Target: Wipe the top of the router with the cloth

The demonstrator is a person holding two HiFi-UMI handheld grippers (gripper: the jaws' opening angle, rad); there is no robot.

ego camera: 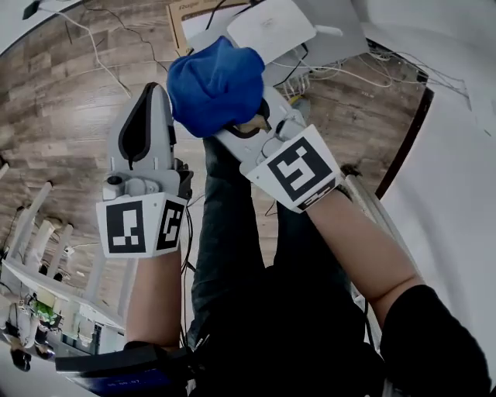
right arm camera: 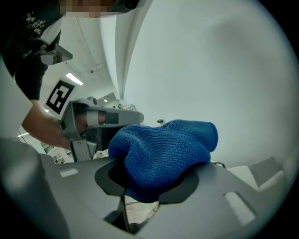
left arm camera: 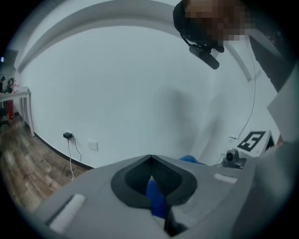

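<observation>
The blue cloth [ego camera: 215, 84] is bunched in a lump, and my right gripper [ego camera: 242, 118] is shut on it in the upper middle of the head view. In the right gripper view the cloth [right arm camera: 166, 151] bulges over the jaws of the right gripper [right arm camera: 152, 189] and hides their tips. The white router [ego camera: 271, 27] lies just beyond the cloth, partly hidden by it. My left gripper [ego camera: 155, 89] stands to the left of the cloth with its jaws together and nothing in them. Its own view faces a white wall past the left gripper [left arm camera: 150, 159].
Wooden floor with loose white cables [ego camera: 93, 46] lies below. A cardboard box [ego camera: 194, 12] sits behind the router. A white wall [ego camera: 457, 170] with a dark baseboard [ego camera: 407, 139] curves along the right. A white rack [ego camera: 46, 271] stands at lower left. The person's dark trouser legs [ego camera: 232, 256] fill the middle.
</observation>
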